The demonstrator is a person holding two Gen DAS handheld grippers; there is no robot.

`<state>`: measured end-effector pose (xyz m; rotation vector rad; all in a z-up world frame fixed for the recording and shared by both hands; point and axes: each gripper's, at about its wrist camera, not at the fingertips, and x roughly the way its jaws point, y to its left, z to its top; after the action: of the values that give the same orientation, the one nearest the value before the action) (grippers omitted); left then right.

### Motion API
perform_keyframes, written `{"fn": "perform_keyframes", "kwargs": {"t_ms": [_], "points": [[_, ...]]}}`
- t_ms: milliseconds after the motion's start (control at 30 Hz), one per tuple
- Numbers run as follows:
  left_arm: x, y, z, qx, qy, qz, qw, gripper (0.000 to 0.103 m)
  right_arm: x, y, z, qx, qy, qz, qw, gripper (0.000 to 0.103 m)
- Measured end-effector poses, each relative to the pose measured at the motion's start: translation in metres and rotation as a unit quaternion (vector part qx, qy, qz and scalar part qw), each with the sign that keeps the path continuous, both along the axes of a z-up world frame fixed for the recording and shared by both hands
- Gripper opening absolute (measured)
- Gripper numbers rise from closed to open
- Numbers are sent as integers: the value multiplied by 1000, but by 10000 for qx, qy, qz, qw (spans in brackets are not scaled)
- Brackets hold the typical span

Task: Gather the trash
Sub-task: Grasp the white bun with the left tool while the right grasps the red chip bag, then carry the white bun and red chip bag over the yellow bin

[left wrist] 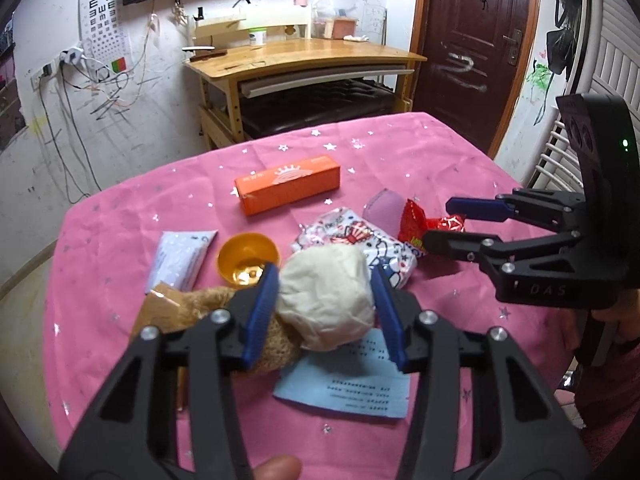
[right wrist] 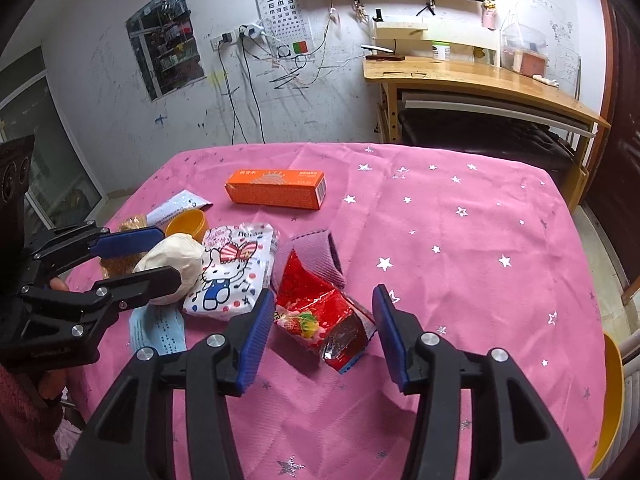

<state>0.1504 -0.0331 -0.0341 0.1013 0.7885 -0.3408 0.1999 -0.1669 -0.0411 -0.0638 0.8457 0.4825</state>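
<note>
A white crumpled ball [left wrist: 324,304] sits between the blue pads of my left gripper [left wrist: 325,276], which press on both its sides. In the right wrist view the same ball [right wrist: 180,256] is held by the left gripper [right wrist: 168,254] just above the pink tablecloth. A red snack wrapper [right wrist: 320,316] lies on the cloth between the fingers of my right gripper [right wrist: 324,292], whose pads stand beside it without squeezing it. Seen from the left wrist, the right gripper [left wrist: 438,220] straddles the wrapper [left wrist: 416,220].
On the pink starred table [right wrist: 480,260] lie an orange box [right wrist: 276,190], a cartoon tissue pack [right wrist: 232,276], a yellow cup [right wrist: 188,222], a purple cloth [right wrist: 316,252], a blue slip [right wrist: 156,328], a white packet [right wrist: 176,206] and a brown fuzzy thing [left wrist: 208,300]. A wooden desk [left wrist: 304,56] stands behind.
</note>
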Motion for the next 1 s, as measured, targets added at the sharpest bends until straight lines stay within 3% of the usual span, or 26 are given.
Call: {"fn": "perform_keyframes", "kwargs": {"t_ms": [67, 300, 367, 400, 500, 1000], "points": [[-1, -1, 0, -18, -24, -37, 10000, 36, 1, 2, -1, -55, 46, 8, 10000, 49], [-6, -4, 0, 39, -94, -69, 9999, 35, 0, 6, -4, -281, 42, 43, 9996, 48], [-7, -3, 1, -8, -87, -58, 9999, 35, -2, 8, -3, -326, 19, 56, 9995, 38], [-8, -2, 2, -32, -91, -55, 9999, 34, -3, 8, -3, -349, -21, 60, 9994, 38], [-12, -2, 6, -49, -146, -42, 9999, 29, -7, 6, -1, -299, -85, 42, 9995, 31], [-28, -10, 37, -70, -508, -47, 9987, 28, -24, -22, 27, 124, -435, -167, 9988, 28]]}}
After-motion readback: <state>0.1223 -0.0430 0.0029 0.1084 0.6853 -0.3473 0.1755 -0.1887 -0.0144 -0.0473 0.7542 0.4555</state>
